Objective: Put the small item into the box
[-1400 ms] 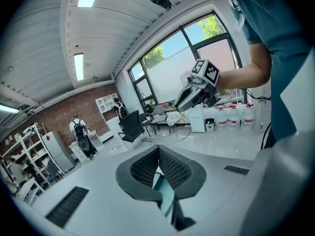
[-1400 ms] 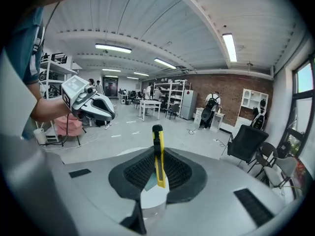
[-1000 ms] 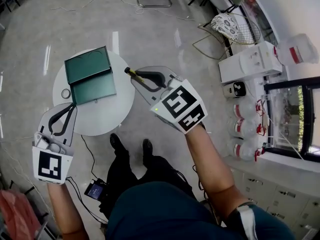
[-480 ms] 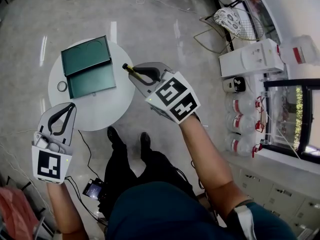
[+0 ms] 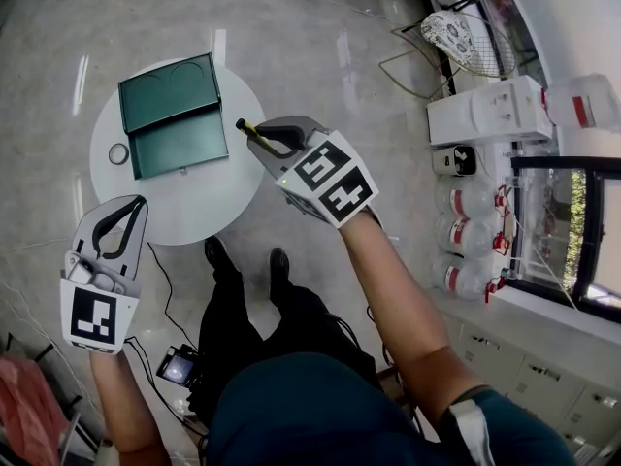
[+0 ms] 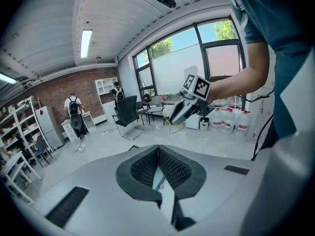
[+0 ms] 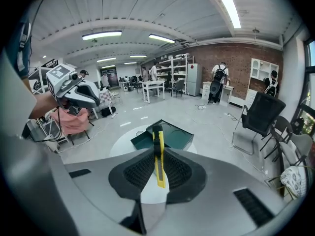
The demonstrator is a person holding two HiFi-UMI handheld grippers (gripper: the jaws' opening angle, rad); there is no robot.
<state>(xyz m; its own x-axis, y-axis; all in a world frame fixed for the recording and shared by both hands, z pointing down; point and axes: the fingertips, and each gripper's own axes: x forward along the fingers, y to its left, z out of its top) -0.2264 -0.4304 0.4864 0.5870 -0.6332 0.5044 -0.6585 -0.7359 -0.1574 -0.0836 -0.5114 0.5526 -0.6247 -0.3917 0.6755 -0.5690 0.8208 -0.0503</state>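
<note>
The knife (image 5: 248,131) is a slim yellow cutter with a black end, clamped between the pads of the right gripper (image 5: 258,140); in the right gripper view the knife (image 7: 157,157) lies lengthwise along the jaws, its long axis in line with them, with the black end out front and aimed at the box (image 7: 164,135); the yellow body sits low between the pads. From the head view its axis runs on a slant from the gripper up and leftward, black end leading; that end is just right of the box (image 5: 175,115), apart from it, over the rim of the table (image 5: 199,207).

The box is green and open, its two halves lying flat side by side; it sits on the far-left part of the round white table; a small ring (image 5: 117,153) rests just left of the box.

The left gripper (image 5: 132,206) hangs well apart from the box, to its near-left and off the table; in its own view the left gripper (image 6: 158,152) has its jaws pressed together with nothing between them.
</note>
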